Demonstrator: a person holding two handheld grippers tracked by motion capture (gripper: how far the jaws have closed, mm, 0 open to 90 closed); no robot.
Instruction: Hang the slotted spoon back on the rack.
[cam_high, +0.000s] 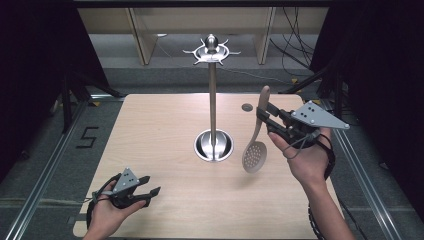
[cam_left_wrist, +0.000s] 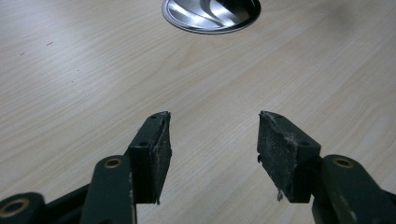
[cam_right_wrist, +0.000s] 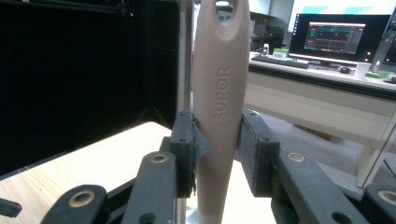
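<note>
From above, your right gripper (cam_high: 266, 121) is clamped on the skimmer (cam_high: 256, 145), lifted off the surface (cam_high: 160, 150) beside the rack (cam_high: 213, 100). Next, raise its handle hole to a hook. Your left gripper (cam_left_wrist: 212, 135) sits apart, empty. In the right gripper view, the handle (cam_right_wrist: 219, 102) stands upright between your pads.

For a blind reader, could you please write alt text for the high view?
The right gripper holds a beige slotted spoon by its handle above a wooden table, beside a metal stand. The left gripper rests open near the table's front left.
</note>
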